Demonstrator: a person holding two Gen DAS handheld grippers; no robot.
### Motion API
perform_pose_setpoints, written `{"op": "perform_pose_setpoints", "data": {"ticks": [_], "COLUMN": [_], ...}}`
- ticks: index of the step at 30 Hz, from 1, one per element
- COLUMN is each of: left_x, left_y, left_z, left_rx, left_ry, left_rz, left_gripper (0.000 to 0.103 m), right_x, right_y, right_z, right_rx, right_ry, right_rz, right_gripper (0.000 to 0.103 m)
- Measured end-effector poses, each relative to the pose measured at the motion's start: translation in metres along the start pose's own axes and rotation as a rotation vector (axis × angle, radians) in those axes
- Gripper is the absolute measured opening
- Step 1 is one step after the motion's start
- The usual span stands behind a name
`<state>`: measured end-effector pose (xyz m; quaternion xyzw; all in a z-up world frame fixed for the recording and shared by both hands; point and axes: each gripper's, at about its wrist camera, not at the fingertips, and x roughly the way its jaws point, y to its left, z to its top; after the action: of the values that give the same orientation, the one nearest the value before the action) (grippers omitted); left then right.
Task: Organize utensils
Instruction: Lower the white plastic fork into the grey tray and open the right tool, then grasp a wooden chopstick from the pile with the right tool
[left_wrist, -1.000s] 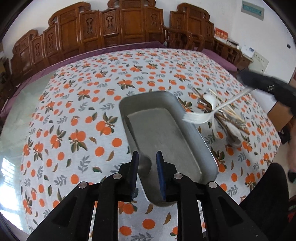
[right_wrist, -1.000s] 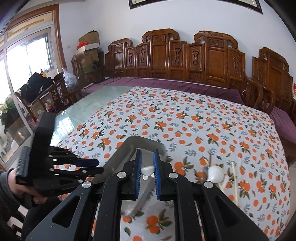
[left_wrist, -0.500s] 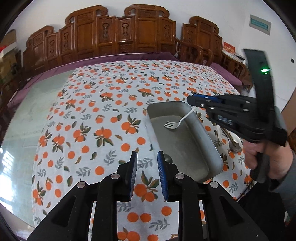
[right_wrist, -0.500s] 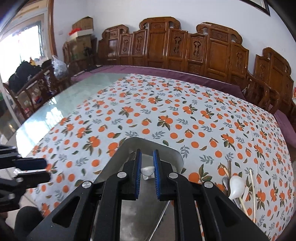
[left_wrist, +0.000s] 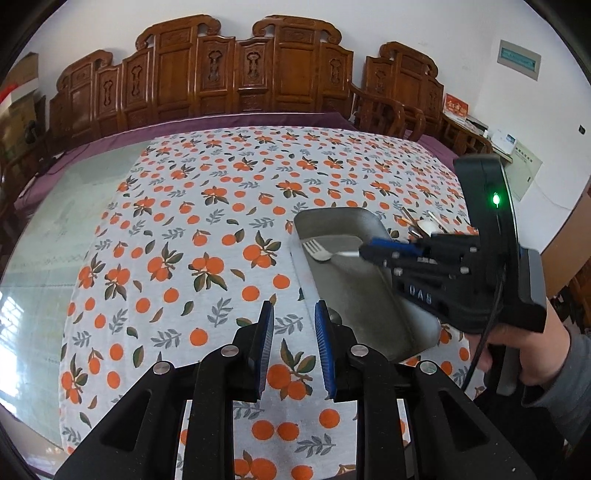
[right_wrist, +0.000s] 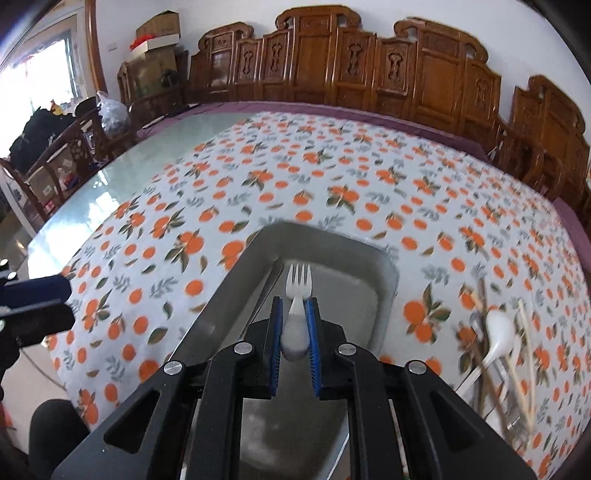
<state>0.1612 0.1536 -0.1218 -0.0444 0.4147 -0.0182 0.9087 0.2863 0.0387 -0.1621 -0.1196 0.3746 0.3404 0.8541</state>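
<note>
A white plastic fork (right_wrist: 298, 284) points forward with its tines low over the floor of the metal tray (right_wrist: 332, 236). Its thick handle end sits between the blue pads of my right gripper (right_wrist: 295, 306), touching both, while the jaws begin opening. In the left wrist view the same fork (left_wrist: 317, 251) lies over the tray (left_wrist: 332, 216), and the right gripper (left_wrist: 364, 253) reaches in from the right. My left gripper (left_wrist: 293, 310) hovers open over the tablecloth just left of the tray's near corner, nothing between its fingers.
A heap of loose utensils (right_wrist: 495, 339), with a white spoon and chopsticks, lies on the orange-print cloth right of the tray. The left gripper (right_wrist: 37, 299) shows at the left edge. Carved wooden chairs ring the far side of the table. A hand (left_wrist: 517, 350) holds the right gripper.
The right gripper came down over the tray and the fork now lies forward into it, tines showing. The left gripper drew back and left, off the tray's near end.
</note>
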Motion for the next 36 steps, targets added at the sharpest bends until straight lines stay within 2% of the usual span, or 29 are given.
{"op": "perform_pose_setpoints", "data": {"ticks": [2,5,9,11,13,15,19,24,25,26,27,32,36], "left_x": [-0.001,-0.001,-0.004,-0.008,-0.010,-0.012,-0.016,-0.015,-0.015,-0.015,-0.015,-0.011,0.000], "left_y": [-0.001,-0.001,-0.004,-0.007,-0.012,-0.017,-0.031,-0.053,-0.057,-0.061,-0.067,-0.092,-0.114], "left_z": [0.000,0.000,0.001,0.002,0.003,0.003,0.005,0.009,0.010,0.010,0.011,0.016,0.017], "left_rx": [0.001,0.002,0.006,0.008,0.012,0.018,0.044,0.069,0.072,0.075,0.084,0.107,0.115], "left_ry": [-0.003,-0.005,-0.015,-0.027,-0.034,-0.039,-0.051,-0.048,-0.048,-0.051,-0.063,-0.067,-0.058], "left_rz": [-0.001,-0.002,-0.003,-0.003,-0.004,-0.004,0.007,0.001,-0.003,-0.003,-0.001,-0.011,-0.033], "left_gripper": [0.021,0.021,0.023,0.030,0.031,0.034,0.049,0.051,0.057,0.070,0.072,0.075,0.075], "right_x": [-0.003,-0.009,-0.031,-0.043,-0.057,-0.072,-0.094,-0.117,-0.121,-0.124,-0.128,-0.136,-0.127], "right_y": [0.003,0.006,0.001,-0.003,-0.010,-0.020,-0.043,-0.076,-0.082,-0.088,-0.096,-0.135,-0.168], "right_z": [-0.005,-0.009,-0.012,-0.015,-0.021,-0.028,-0.042,-0.057,-0.059,-0.062,-0.064,-0.075,-0.089], "right_rx": [-0.002,-0.004,0.007,0.005,0.001,0.000,0.008,0.037,0.041,0.044,0.048,0.086,0.125], "right_ry": [0.003,0.005,-0.022,-0.038,-0.055,-0.066,-0.084,-0.104,-0.107,-0.110,-0.114,-0.123,-0.091], "right_rz": [0.015,0.052,0.086,0.092,0.092,0.080,0.056,0.021,0.013,0.004,-0.007,-0.051,-0.071], "right_gripper": [0.032,0.036,0.036,0.036,0.036,0.036,0.036,0.036,0.036,0.036,0.036,0.036,0.036]}}
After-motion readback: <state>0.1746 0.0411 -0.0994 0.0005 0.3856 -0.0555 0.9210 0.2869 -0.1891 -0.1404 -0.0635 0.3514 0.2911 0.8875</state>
